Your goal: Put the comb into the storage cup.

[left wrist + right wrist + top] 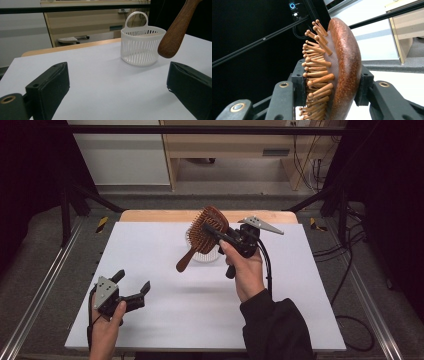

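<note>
Resting low at the near left of the white table [150,260], your left gripper [134,291] has its jaws spread wide with nothing between them. Further right, your right gripper [212,232] clamps the head of the wooden paddle hairbrush [202,237], lifted above the white slotted basket [140,46], handle slanting down toward you.

A wooden table [150,215] carries a white sheet [165,270] that covers nearly all of its top, leaving a strip of wood bare at the far edge. A white slatted plastic basket [140,46] with a loop handle stands upright on the sheet, toward the far side.
</note>
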The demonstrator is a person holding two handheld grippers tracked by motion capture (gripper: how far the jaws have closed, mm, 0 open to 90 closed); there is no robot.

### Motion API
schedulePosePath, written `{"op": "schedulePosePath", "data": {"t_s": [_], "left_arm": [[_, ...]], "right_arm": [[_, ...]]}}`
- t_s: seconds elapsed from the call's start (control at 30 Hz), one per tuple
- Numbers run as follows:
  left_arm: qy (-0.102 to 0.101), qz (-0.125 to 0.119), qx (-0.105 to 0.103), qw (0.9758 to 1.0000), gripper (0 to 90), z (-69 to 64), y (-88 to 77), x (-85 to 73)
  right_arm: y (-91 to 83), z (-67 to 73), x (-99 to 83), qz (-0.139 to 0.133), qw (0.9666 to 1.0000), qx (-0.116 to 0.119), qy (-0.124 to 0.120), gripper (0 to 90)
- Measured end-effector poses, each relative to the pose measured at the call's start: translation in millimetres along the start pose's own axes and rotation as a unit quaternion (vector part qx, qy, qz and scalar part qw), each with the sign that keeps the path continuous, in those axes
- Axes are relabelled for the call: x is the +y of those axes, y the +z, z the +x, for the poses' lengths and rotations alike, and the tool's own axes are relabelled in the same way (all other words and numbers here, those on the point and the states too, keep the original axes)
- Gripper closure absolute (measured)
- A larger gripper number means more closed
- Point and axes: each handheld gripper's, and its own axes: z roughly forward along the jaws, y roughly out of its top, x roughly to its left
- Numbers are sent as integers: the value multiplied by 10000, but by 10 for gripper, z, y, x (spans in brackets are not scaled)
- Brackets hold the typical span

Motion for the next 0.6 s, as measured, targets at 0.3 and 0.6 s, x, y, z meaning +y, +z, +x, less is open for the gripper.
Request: {"op": "schedulePosePath", "data": {"t_s": [0.3, 0.6], "left_arm": [[-19, -2, 33, 10000, 46, 17, -2, -8], [-28, 9, 44, 10000, 46, 23, 0, -13]], "right_arm": [[63, -1, 105, -33, 10000, -51, -60, 549], [86, -23, 213, -155, 9998, -123, -27, 548]]}}
